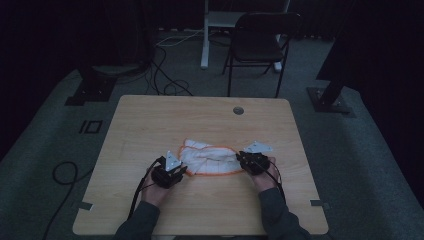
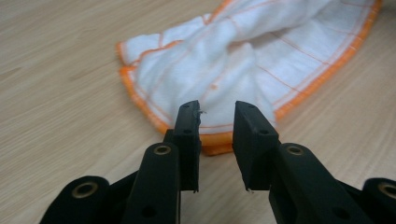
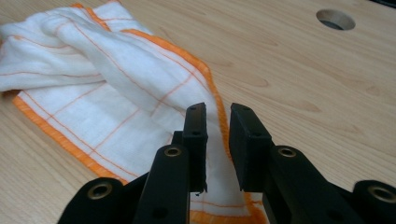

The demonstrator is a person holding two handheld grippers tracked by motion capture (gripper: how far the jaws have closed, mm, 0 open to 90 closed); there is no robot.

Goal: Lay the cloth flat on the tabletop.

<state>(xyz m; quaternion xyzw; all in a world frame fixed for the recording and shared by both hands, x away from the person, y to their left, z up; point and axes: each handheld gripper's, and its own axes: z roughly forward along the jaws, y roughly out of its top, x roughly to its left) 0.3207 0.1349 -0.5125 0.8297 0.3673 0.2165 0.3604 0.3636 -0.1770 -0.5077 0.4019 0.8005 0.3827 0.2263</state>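
Note:
A white cloth (image 1: 210,159) with orange hem and thin orange lines lies crumpled on the wooden table (image 1: 200,120). At its left end sits my left gripper (image 1: 181,170), held in a hand. In the left gripper view the jaws (image 2: 217,114) stand apart over the cloth's (image 2: 243,60) orange hem, pressing on nothing. My right gripper (image 1: 241,159) is at the cloth's right end. In the right gripper view its jaws (image 3: 218,116) leave a narrow gap just above the cloth's (image 3: 93,74) edge, with no fabric pinched.
A round cable hole (image 1: 238,110) is set in the table near its far edge, also seen from the right gripper (image 3: 335,19). Beyond the table stand a dark chair (image 1: 260,40) and stand bases, with cables (image 1: 165,75) on the floor.

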